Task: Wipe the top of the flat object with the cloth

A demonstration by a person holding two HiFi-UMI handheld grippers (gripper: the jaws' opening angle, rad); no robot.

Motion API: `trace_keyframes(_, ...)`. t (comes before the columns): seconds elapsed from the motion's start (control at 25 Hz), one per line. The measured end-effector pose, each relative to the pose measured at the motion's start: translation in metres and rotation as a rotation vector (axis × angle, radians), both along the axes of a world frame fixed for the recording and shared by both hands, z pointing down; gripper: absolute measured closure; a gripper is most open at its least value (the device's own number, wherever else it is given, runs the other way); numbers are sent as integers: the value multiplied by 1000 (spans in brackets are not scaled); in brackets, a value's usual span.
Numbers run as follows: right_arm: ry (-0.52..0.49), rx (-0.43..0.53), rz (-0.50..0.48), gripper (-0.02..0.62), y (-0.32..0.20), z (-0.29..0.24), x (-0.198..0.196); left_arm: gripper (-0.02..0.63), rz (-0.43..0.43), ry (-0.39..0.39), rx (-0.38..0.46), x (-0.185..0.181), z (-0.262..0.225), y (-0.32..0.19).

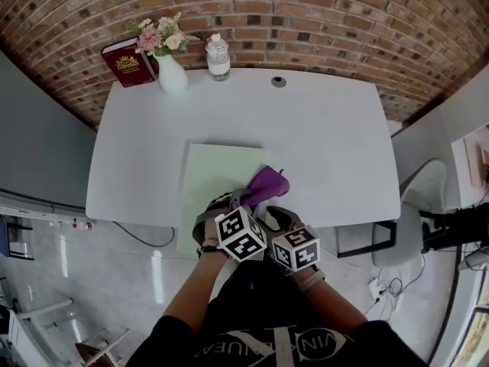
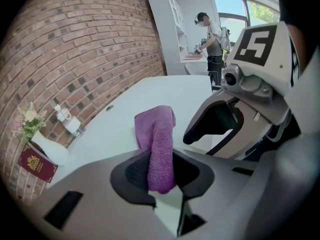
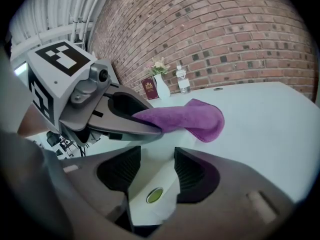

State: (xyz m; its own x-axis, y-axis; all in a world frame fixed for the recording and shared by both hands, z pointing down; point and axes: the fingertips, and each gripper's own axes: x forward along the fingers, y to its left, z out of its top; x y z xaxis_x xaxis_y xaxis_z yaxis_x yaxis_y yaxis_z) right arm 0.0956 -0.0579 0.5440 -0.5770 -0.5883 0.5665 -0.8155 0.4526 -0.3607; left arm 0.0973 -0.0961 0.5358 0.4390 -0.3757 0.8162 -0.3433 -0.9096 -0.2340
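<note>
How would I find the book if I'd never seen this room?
Find the white table by the brick wall and go to its far left corner. A white vase of flowers stands there, with the book just left of it. It is flat and dark red with a gold crest.

Folded purple cloth (image 1: 267,183) (tip drooping) hangs over the right edge of the pale-green mat (image 1: 214,174).

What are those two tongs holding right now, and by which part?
The left tongs pinch the purple cloth by one end, the rest sticking out ahead. The right tongs are open, gripping nothing.
</note>
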Motion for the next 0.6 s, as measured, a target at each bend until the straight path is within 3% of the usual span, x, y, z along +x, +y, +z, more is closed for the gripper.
trace_keyframes(0.2, 2, 14, 2, 380, -2, 0, 1, 525, -2, 145, -74, 21, -11, 9)
trace_keyframes(0.32, -33, 34, 1, 380, -4, -4, 2, 525, -28, 197, -42, 16, -22, 8)
trace_keyframes(0.44, -65, 48, 26, 380, -6, -9, 8, 525, -97, 183, 24, -15, -33, 1)
trace_keyframes(0.6, -69, 43, 33, 380, 3, -10, 12, 525, -256, 95, 110, -91, -44, -12)
